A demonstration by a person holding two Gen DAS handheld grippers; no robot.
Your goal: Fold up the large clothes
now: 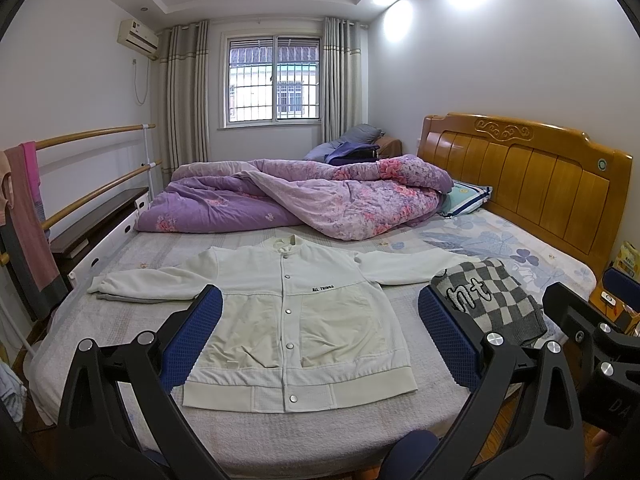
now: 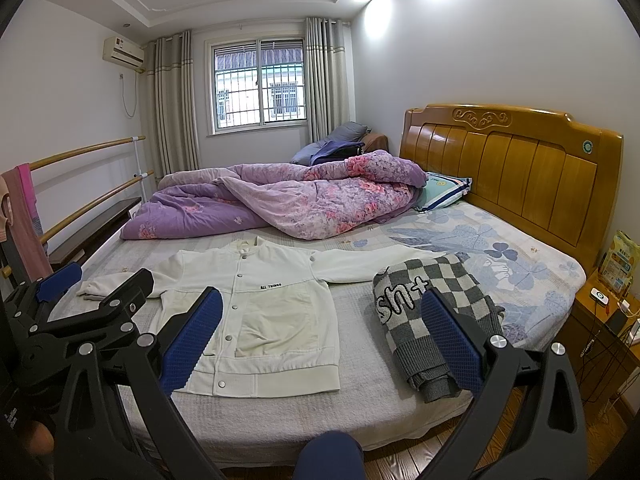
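A white snap-button jacket (image 1: 292,320) lies flat, front up, sleeves spread, on the near part of the bed; it also shows in the right wrist view (image 2: 256,312). A folded grey-and-white checkered sweater (image 1: 488,300) lies to its right, also in the right wrist view (image 2: 432,320). My left gripper (image 1: 320,336) is open and empty, held above the jacket's lower half. My right gripper (image 2: 322,340) is open and empty, above the gap between jacket and sweater. Each gripper shows at the edge of the other's view.
A crumpled purple floral quilt (image 1: 304,196) fills the far half of the bed. A wooden headboard (image 1: 520,176) stands at the right with a pillow (image 1: 466,196). Wooden rails with hanging clothes (image 1: 24,208) line the left. A nightstand (image 2: 608,320) stands at the right.
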